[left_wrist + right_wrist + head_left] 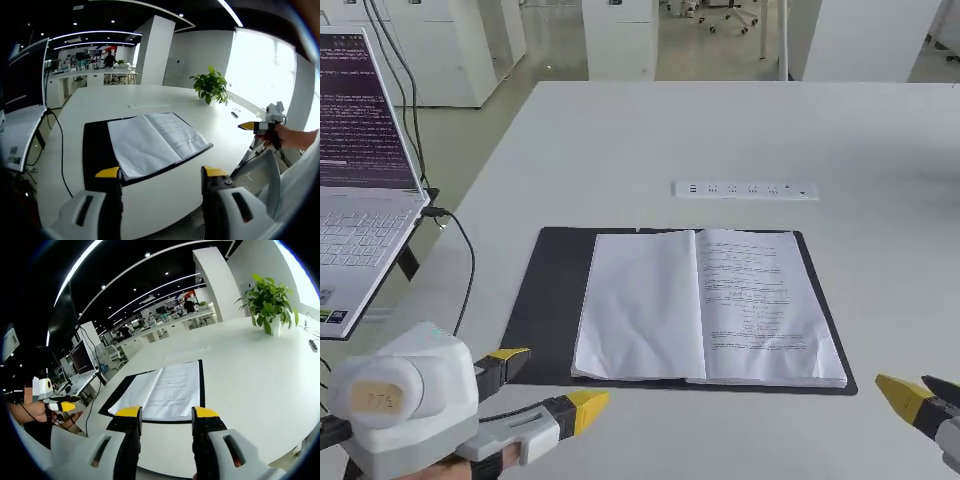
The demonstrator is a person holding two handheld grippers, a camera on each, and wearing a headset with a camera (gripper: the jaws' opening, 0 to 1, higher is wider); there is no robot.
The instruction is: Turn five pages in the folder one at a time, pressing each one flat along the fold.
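Folder (555, 300): black cover, lying open and flat at the middle of the white tabletop (650, 130), spine running away from the person. Left page (640, 300): blank white, slightly rippled. Right page (760, 300): printed text, on top of a stack of sheets. Left gripper (548, 378): yellow-tipped, jaws spread apart with nothing between them, held near the tabletop's near edge, just off the folder's near left corner and not touching it; its own view has the two tips (161, 172) framing the folder (95, 145) ahead. Right gripper (920, 390): yellow-tipped, at the lower right of the head view, clear of the folder's near right corner; in its own view the jaws (167, 411) stand parted and empty, with the folder (120, 390) in front. Each gripper appears in the other's view, held in a hand: right (257, 126), left (62, 402). Laptop (360, 200): open at the far left, screen lit with lines of text. Cable (465, 270): black, running from the laptop's side across the tabletop. Power strip (745, 189): white, beyond the folder's far edge. Plant (211, 86): green, potted, at the far end of the tabletop.
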